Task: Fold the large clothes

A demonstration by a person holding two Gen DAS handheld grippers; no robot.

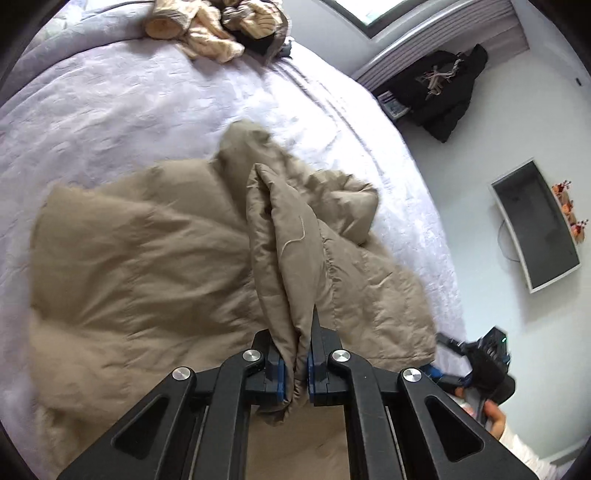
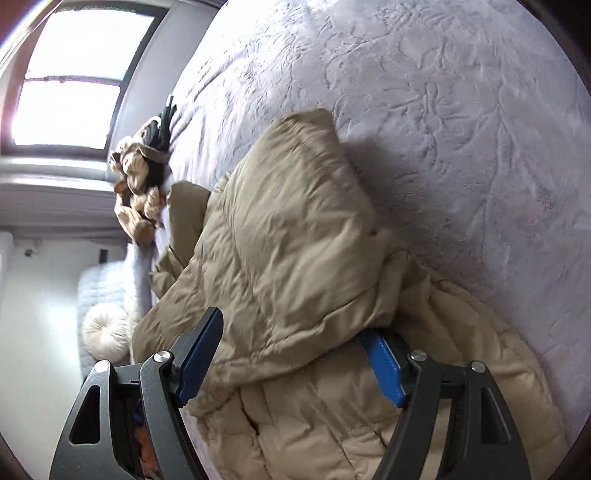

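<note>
Tan quilted coat (image 1: 147,251), soft, bulky, slippery-looking, sprawled on the bed (image 1: 110,103): left gripper (image 1: 295,369) jaws pinching a bunched edge, right gripper (image 2: 291,354) jaws spread wide around a fold; best held at hems.

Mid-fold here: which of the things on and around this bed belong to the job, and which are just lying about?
In the job:
tan padded coat
left tongs, shut on a fold of it
right tongs, open over it
bedspread as work surface

Lying about:
cream knitted heap
black garment
wall screen
round cushion

Left hand-held gripper (image 1: 296,363) clamped tight; right hand-held gripper (image 2: 291,354) spread wide.
</note>
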